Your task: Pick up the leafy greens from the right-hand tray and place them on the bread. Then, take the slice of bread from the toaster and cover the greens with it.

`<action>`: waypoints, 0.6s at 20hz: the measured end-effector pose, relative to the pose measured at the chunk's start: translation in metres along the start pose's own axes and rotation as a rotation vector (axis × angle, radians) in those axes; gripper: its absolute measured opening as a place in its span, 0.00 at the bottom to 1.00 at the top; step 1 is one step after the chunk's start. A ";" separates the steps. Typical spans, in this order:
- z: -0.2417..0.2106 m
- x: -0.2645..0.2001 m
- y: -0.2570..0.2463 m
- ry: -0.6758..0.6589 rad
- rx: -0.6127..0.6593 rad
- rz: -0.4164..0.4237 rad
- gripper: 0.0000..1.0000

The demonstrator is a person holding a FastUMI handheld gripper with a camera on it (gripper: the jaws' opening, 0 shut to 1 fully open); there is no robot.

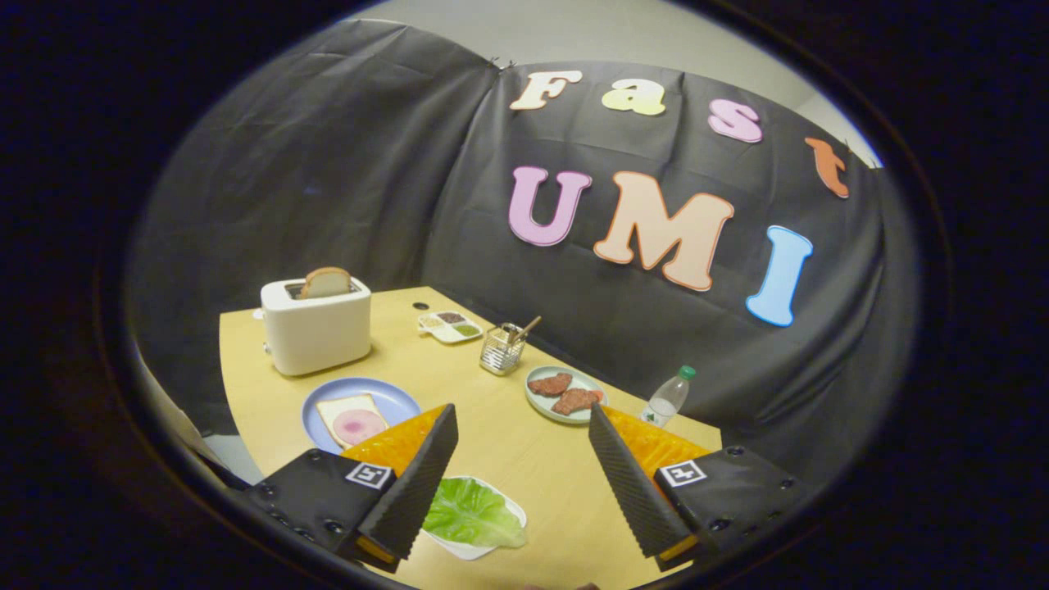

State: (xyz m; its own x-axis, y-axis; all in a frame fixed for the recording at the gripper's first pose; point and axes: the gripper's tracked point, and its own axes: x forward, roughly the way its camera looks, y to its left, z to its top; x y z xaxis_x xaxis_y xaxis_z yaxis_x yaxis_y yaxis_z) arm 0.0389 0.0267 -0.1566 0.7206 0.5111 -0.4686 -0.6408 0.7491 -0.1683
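Currently the gripper (520,422) hangs above the wooden table (508,442) with its fingers spread wide, holding nothing. The leafy greens (471,512) lie on a white tray (475,547) between the fingers, nearer the left one. Beyond the tray sits the blue plate (392,397) with bread (351,419), and behind that plate the toaster (315,328) holds a slice (325,282).

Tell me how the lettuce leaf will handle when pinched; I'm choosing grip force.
The lettuce leaf looks thin and ruffled, so probably floppy and light. Its white tray seems shallow and may slide. The tool is open, the leaf near its left finger.
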 end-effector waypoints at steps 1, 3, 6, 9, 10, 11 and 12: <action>-0.006 0.004 0.004 0.013 -0.005 0.021 1.00; -0.023 0.011 0.007 0.044 -0.014 0.052 1.00; -0.045 0.020 0.013 0.087 -0.023 0.084 1.00; -0.066 0.027 0.019 0.131 -0.026 0.126 1.00; -0.073 0.030 0.022 0.147 -0.031 0.138 1.00; -0.080 0.032 0.022 0.164 -0.041 0.147 1.00; -0.087 0.035 0.023 0.179 -0.052 0.155 1.00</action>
State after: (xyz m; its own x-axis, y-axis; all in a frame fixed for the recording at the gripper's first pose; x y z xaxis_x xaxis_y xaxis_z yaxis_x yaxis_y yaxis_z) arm 0.0268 0.0251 -0.2522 0.5570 0.5324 -0.6375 -0.7564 0.6422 -0.1245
